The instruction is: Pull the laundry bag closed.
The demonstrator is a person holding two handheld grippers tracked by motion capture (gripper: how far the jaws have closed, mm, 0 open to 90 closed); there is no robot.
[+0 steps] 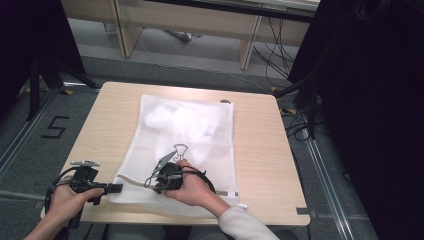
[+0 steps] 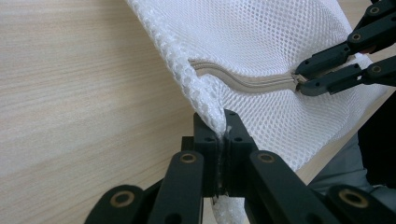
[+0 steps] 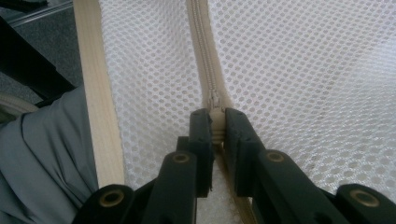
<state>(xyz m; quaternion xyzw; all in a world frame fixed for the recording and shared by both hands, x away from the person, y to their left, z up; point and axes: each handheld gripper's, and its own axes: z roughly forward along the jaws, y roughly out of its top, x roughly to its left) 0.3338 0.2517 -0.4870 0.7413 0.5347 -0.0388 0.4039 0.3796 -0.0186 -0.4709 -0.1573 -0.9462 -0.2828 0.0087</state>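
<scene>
A white mesh laundry bag [image 1: 200, 145] lies flat on the wooden table [image 1: 260, 150], with white cloth [image 1: 172, 120] showing through its far half. Near the bag's front edge runs a beige zipper [image 2: 247, 81]. My left gripper [image 1: 119, 188] is shut on the bag's front left corner [image 2: 212, 100], the mesh pinched between its pads. A short way to its right, my right gripper [image 1: 149, 181] is shut on the zipper pull [image 3: 215, 122]. In the left gripper view the right gripper [image 2: 299, 79] holds the pull at the end of the closed zipper stretch. Beyond the pull the zipper [image 3: 201, 46] runs on.
The table's front edge [image 3: 95, 93] lies just beside the bag, with the person's grey clothing [image 3: 46, 154] below it. A number 5 mark [image 1: 55, 127] is on the floor at left. Black stands and cables [image 1: 300, 100] flank the table; wooden furniture [image 1: 200, 20] stands behind.
</scene>
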